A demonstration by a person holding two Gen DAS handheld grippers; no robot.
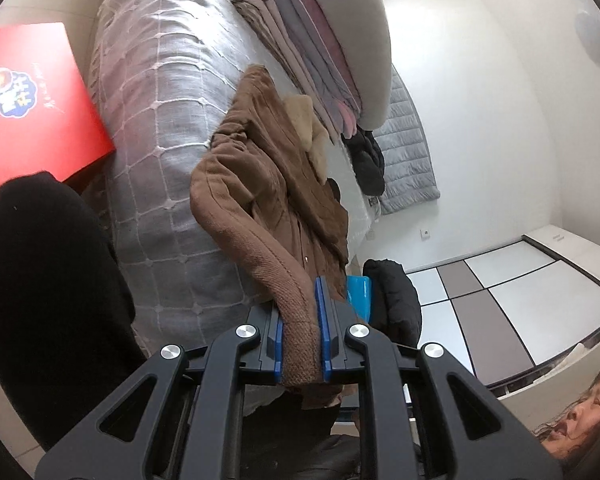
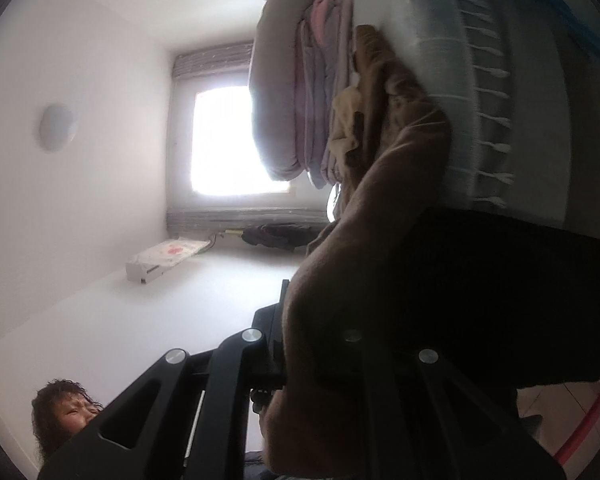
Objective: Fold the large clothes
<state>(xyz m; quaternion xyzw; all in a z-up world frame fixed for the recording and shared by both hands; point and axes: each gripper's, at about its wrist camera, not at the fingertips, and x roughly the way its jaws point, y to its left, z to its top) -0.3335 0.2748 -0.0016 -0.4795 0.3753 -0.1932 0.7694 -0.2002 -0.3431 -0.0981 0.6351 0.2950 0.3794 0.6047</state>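
A brown coat [image 1: 268, 184] with a pale furry collar [image 1: 304, 120] lies crumpled on the bed; it is stretched toward both cameras. My left gripper [image 1: 300, 308] is shut on a thick ribbed edge of the coat, which is pinched between the blue pads [image 1: 324, 320]. In the right wrist view the same brown coat [image 2: 380, 220] runs from the bed down into my right gripper [image 2: 312, 324]. The cloth covers the right gripper's fingertips, and only its left finger [image 2: 270, 328] shows, pressed against the fabric.
The bed has a grey checked cover [image 1: 160, 120], with a stack of folded quilts [image 1: 332, 52] beyond the coat. A red box [image 1: 32, 100], dark garments [image 1: 368, 160] and a black bulk [image 2: 500, 300] lie near. A wardrobe [image 1: 520, 292] and the person's head [image 1: 588, 412] are on the right.
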